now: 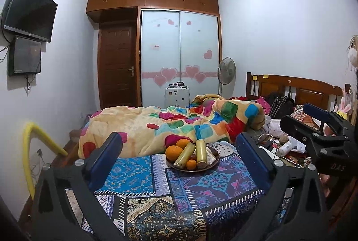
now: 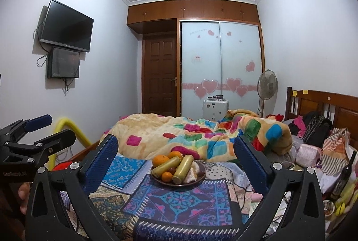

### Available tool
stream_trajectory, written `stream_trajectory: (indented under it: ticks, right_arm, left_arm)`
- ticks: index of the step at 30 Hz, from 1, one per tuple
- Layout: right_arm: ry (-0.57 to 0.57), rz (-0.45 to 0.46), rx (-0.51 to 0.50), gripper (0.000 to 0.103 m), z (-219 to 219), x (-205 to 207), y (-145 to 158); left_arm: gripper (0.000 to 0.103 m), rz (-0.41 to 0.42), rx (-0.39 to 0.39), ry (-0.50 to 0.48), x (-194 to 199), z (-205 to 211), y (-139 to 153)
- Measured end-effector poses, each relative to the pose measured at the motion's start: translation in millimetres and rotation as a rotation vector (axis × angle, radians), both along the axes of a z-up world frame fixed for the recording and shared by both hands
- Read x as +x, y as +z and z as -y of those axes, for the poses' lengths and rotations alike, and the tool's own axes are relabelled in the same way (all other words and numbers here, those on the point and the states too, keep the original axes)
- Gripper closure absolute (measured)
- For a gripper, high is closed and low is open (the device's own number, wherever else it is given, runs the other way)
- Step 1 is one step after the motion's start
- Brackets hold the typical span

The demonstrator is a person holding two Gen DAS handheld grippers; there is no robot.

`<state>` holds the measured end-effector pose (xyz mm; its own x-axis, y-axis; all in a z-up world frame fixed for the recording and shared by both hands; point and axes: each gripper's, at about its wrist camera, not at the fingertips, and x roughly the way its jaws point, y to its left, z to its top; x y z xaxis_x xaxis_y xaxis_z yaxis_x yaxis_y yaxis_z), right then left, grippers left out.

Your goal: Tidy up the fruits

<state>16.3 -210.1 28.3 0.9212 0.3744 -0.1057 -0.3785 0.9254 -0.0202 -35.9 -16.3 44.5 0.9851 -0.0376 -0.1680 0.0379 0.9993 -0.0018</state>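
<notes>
A round, dark brown plate [image 1: 192, 168] sits on the patterned cloth [image 1: 201, 191] that covers the worktop, near its far edge and just in front of the bed. In the left wrist view it lies at about 12 o'clock from the left gripper [image 1: 179, 164], between the two blue-padded fingers but well beyond them. The plate holds a large orange [image 1: 173, 152] at its 10 o'clock side, a second orange [image 1: 183, 143] behind it at 12 o'clock, and a small orange [image 1: 191, 164] at the front, near 6 o'clock. Two smooth, yellow-green cylinders [image 1: 185, 155] lie side by side across the middle, their ends toward the camera; what fruit they are cannot be told. Something pale and crumpled shows at the 3 o'clock rim.

The cloth is a patchwork print of blue, purple and teal squares with flower and paisley motifs. The quilt [image 1: 170, 126] on the bed behind is soft, cream-coloured, with bright rounded patches.

The left gripper is spread wide and holds nothing. The right gripper [image 2: 176, 164] is likewise spread wide and empty, with the plate at its 12 o'clock. Each gripper has a black, hard frame with silver bolts and textured blue pads.

A black fan [image 1: 226, 72] stands by the frosted wardrobe doors [image 1: 179, 57] with pink hearts.
</notes>
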Motion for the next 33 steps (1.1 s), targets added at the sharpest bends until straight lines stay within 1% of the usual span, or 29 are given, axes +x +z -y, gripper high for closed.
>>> stream_trajectory:
  ticks: [6, 22, 33]
  right_arm:
    - [0.001, -0.004, 0.001, 0.0, 1.0, -1.8, -2.6]
    - [0.004, -0.009, 0.0, 0.0, 4.9, -3.5, -3.8]
    - [0.006, -0.008, 0.003, 0.0, 4.0, -4.8, -2.1]
  left_arm:
    - [0.0, -0.01, -0.008, 0.007, 2.7, -2.0, -5.2]
    - [0.0, -0.023, -0.025, 0.008, 6.1, -6.0, -6.9]
    - [0.0, -0.024, -0.024, 0.01, 6.2, -5.8, -7.0]
